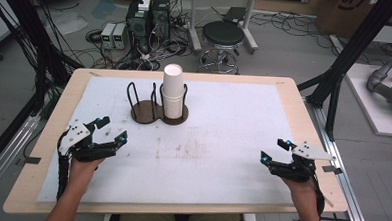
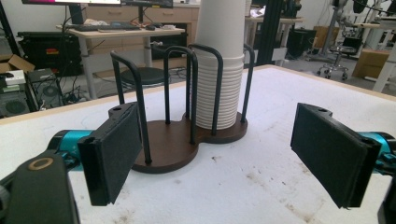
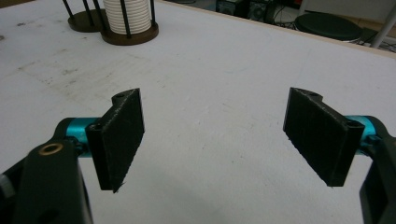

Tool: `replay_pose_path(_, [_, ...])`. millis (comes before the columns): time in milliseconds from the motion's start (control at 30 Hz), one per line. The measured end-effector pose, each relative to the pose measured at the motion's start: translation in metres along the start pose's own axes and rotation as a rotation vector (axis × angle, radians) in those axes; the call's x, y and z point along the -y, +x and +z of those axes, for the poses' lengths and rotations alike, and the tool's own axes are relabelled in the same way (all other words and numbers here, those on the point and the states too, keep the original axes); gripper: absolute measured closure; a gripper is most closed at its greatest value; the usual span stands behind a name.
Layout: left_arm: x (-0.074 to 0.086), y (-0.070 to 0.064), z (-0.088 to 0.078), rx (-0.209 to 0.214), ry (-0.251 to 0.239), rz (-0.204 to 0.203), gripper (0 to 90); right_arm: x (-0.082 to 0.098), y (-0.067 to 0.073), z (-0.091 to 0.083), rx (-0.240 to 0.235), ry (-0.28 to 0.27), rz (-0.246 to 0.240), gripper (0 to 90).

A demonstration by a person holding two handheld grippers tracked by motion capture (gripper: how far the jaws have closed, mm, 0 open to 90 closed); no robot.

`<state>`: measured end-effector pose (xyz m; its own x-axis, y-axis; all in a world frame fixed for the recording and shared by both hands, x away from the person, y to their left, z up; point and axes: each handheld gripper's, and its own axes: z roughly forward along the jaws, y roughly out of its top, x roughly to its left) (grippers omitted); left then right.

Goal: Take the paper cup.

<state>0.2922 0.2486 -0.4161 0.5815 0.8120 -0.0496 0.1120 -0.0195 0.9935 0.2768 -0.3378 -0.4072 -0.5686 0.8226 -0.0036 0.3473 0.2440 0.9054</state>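
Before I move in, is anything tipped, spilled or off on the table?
Nothing stands out. The cup stack stands upright in the right ring of the holder; the left ring is empty. The mat shows only old scuff marks. Both grippers are open and empty.

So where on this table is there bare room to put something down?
The white mat lies bare between the left claw and right claw, and across its right half beside the cup holder. The holder's left ring is free too. The crowded spot is the cup stack in its right ring.
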Motion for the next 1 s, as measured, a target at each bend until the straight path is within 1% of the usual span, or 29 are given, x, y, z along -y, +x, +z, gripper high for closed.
replay_pose_path(133, [0.0,0.001,0.001,0.001,-0.004,-0.002,16.4,0.0,-0.001,0.0,0.001,-0.004,0.011,20.9])
replay_pose_path(233, [0.0,0.001,0.003,0.005,0.007,0.003,16.3,0.001,-0.003,0.001,-0.001,-0.003,0.013,20.9])
replay_pose_path(267, [0.001,0.001,0.003,0.004,0.013,-0.002,16.4,0.001,-0.004,0.001,-0.001,-0.001,0.014,20.9])
replay_pose_path(500, [-0.001,0.0,0.002,0.011,0.001,-0.004,16.4,0.001,-0.001,0.001,-0.004,-0.003,0.009,20.9])
replay_pose_path(567, [-0.001,0.0,0.003,0.023,0.0,-0.006,16.4,0.0,0.0,0.002,-0.007,0.003,0.0,20.9])
replay_pose_path(600, [-0.001,0.0,0.003,0.043,0.005,0.01,17.1,0.0,0.002,0.004,-0.012,0.014,-0.009,20.9])
replay_pose_path(667, [-0.003,-0.001,0.003,0.051,0.003,0.007,20.7,0.001,0.003,0.005,-0.017,0.022,-0.018,20.9])
replay_pose_path(700, [-0.003,-0.001,0.003,0.051,0.003,0.007,20.7,0.001,0.003,0.005,-0.017,0.022,-0.018,20.9])
replay_pose_path(733, [-0.004,-0.002,0.003,0.055,0.005,-0.001,20.7,0.001,0.005,0.005,-0.02,0.025,-0.018,20.9])
replay_pose_path(767, [-0.006,-0.002,0.003,0.06,-0.001,-0.016,19.8,0.0,0.006,0.004,-0.022,0.023,-0.018,20.9])
replay_pose_path(800, [-0.008,-0.003,0.004,0.058,-0.005,-0.027,19.8,0.0,0.006,0.004,-0.022,0.023,-0.018,20.9])
replay_pose_path(833, [-0.011,-0.003,0.004,0.06,-0.007,-0.039,18.0,0.0,0.006,0.004,-0.023,0.02,-0.02,20.9])
replay_pose_path(867, [-0.017,-0.003,0.005,0.057,-0.019,-0.04,16.8,-0.001,0.007,0.003,-0.025,0.016,-0.02,20.9])
replay_pose_path(900, [-0.017,-0.003,0.005,0.057,-0.019,-0.04,15.8,-0.001,0.008,0.003,-0.024,0.015,-0.022,20.9])
replay_pose_path(967, [-0.023,-0.002,0.007,0.058,-0.035,-0.045,15.8,-0.002,0.008,0.003,-0.026,0.014,-0.021,20.9])
replay_pose_path(1000, [-0.03,-0.001,0.013,0.061,-0.046,-0.051,15.8,-0.002,0.007,0.004,-0.024,0.013,-0.023,20.9])
